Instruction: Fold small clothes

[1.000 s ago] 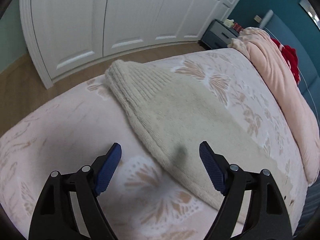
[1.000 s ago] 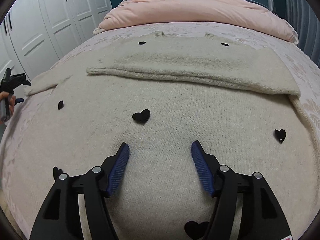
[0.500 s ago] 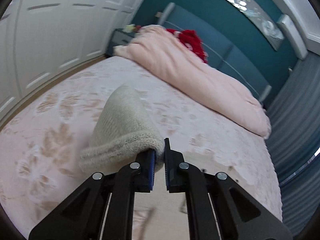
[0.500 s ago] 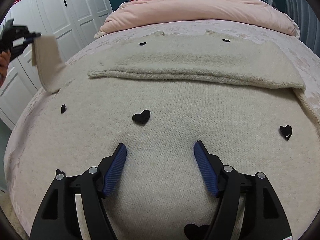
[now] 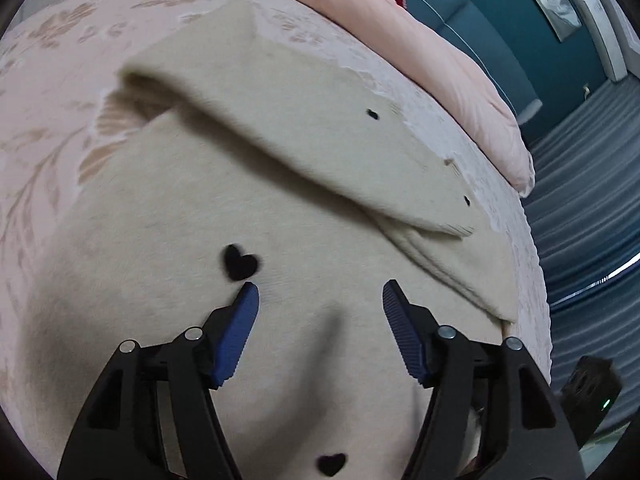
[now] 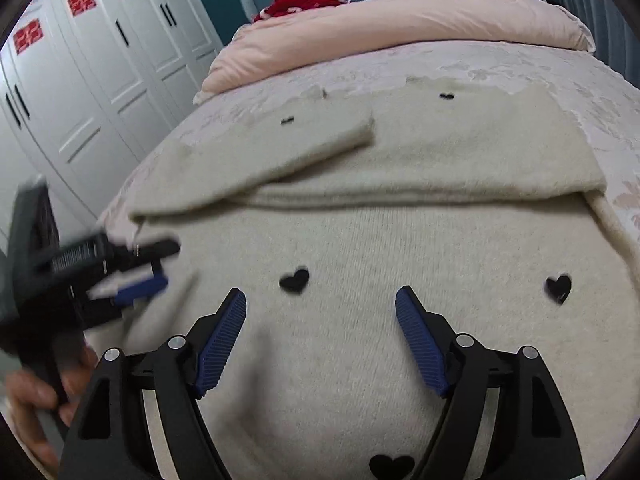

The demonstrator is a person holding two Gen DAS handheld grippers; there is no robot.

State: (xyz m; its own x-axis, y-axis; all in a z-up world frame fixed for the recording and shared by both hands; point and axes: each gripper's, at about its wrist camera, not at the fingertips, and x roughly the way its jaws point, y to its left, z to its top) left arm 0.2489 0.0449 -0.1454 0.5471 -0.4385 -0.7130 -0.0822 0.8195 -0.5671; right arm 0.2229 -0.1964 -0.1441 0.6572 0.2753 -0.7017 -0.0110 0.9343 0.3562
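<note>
A cream knit sweater (image 6: 380, 240) with small black hearts lies flat on the bed; it also fills the left wrist view (image 5: 180, 200). Both sleeves are folded across its upper part: the left sleeve (image 6: 280, 148) lies on top of the right sleeve (image 6: 460, 152). My left gripper (image 5: 320, 300) is open and empty just above the sweater's body; it also shows blurred at the left of the right wrist view (image 6: 132, 268). My right gripper (image 6: 320, 304) is open and empty over the sweater's lower middle.
The bed has a pale pink floral cover (image 5: 52, 60). A folded pink duvet (image 6: 380, 20) and a red item (image 6: 296, 0) lie at the head. White wardrobe doors (image 6: 92, 72) stand to the left. A black device (image 5: 588, 392) sits at the bed's right edge.
My left gripper carried the sleeve cuff across the sweater, let it go and opened; the sleeve now lies folded over the chest. My right gripper stayed open in about the same place.
</note>
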